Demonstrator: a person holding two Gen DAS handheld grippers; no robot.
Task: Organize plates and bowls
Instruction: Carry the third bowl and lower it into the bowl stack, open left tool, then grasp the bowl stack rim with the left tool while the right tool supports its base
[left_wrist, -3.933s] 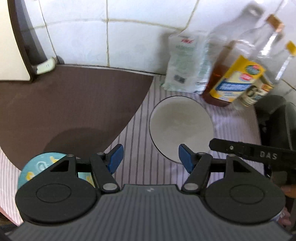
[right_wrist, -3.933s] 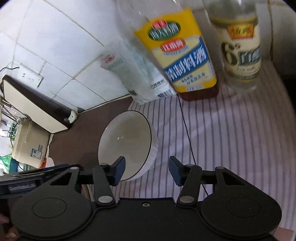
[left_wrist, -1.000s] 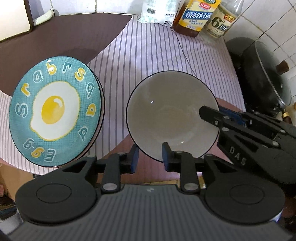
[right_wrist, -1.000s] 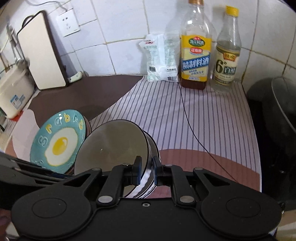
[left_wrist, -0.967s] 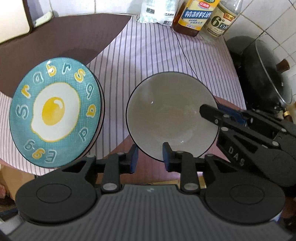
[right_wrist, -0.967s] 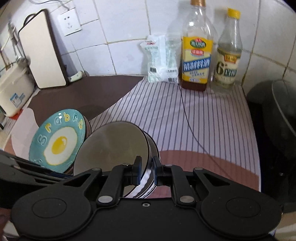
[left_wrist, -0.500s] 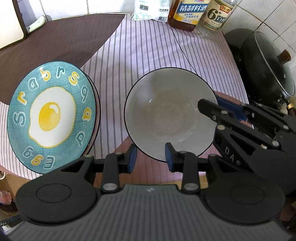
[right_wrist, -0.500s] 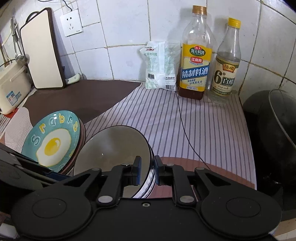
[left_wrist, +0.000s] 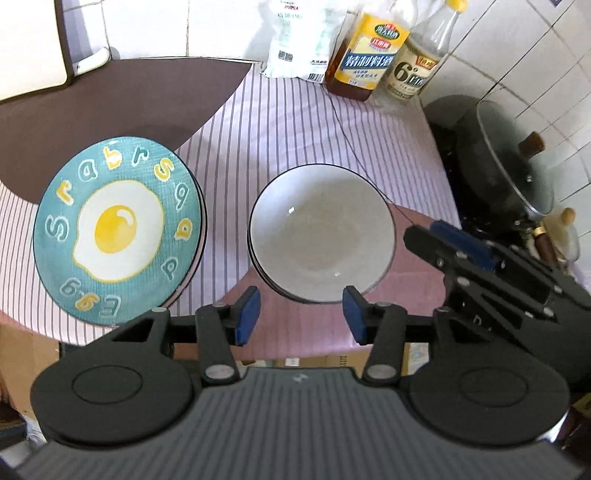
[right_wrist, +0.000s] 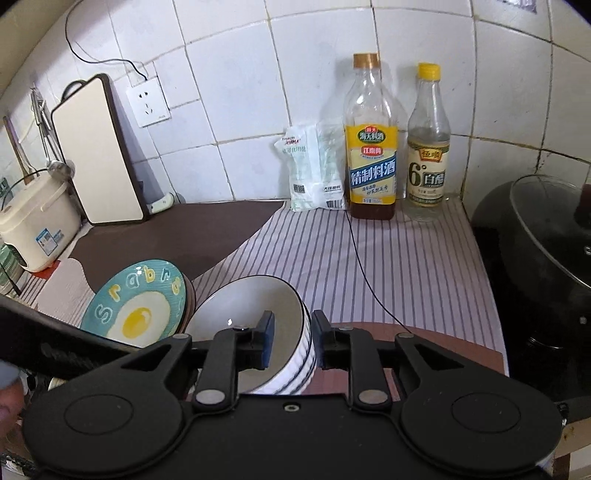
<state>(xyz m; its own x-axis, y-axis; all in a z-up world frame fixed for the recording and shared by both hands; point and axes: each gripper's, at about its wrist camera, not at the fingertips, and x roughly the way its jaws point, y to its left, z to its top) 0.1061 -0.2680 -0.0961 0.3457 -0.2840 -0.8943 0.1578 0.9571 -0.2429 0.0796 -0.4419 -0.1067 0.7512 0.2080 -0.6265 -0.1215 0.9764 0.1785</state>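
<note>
White bowl (right_wrist: 255, 317) rim sits between the parted right gripper (right_wrist: 290, 345) fingers.

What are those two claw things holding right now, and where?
Nothing. The left gripper is open, short of the white bowl. The right gripper straddles the bowl's rim, its fingers apparently not touching it.

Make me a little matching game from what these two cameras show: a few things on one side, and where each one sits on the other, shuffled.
Things:
1. egg plate
2. white bowl
3. cutting board
4. black pot

Places:
A. leaning upright against the tiled wall
B. beyond the right edge of the striped cloth
C. between the fingers of the right gripper, rim unclamped
D. front left of the counter, beside the bowl

Pairs: 1-D, 2-C, 3-A, 4-B
</note>
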